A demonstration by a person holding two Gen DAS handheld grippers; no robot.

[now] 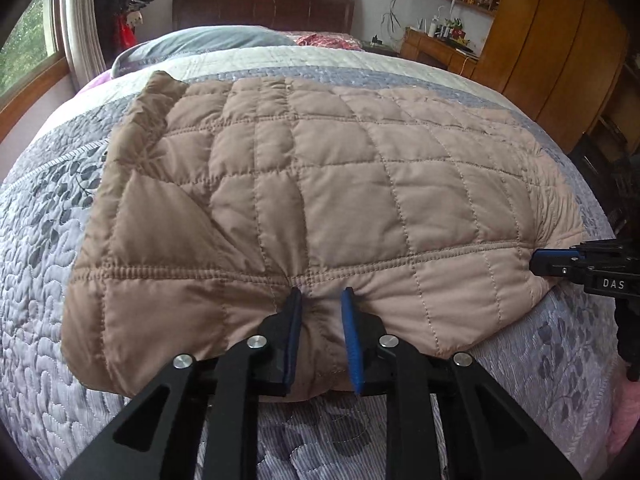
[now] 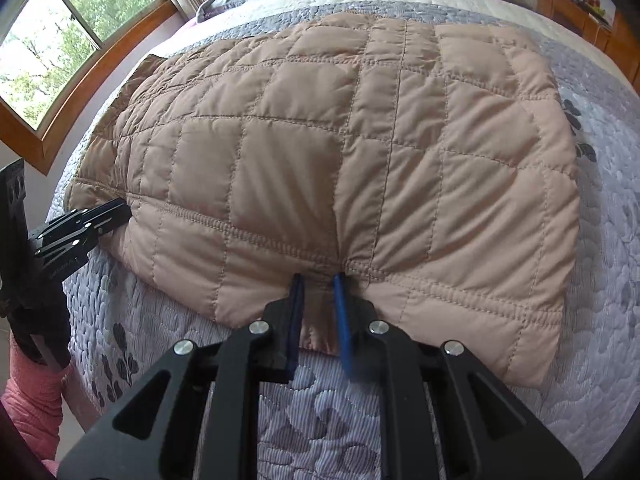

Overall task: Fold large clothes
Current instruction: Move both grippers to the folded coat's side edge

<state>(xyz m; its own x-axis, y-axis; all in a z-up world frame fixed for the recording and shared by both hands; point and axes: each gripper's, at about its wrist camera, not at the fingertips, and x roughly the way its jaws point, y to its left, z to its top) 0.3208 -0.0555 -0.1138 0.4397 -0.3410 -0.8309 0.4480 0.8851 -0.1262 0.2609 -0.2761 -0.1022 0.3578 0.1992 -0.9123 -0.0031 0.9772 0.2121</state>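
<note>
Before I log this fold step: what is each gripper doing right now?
Left gripper: closed on the near hem of the tan quilted jacket.
Right gripper: closed on the same hem, further along.

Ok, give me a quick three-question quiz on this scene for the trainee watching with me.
1. True or false: the tan quilted garment lies spread on the grey bedspread.
2. What are the left tongs and the right tongs closed on?
A. nothing
B. the garment's near edge
C. a curtain
3. Short answer: what soft item lies beyond the garment at the head of the bed?

Key
1. True.
2. B: in each wrist view the fabric is puckered between the pads.
3. A grey pillow.
</note>
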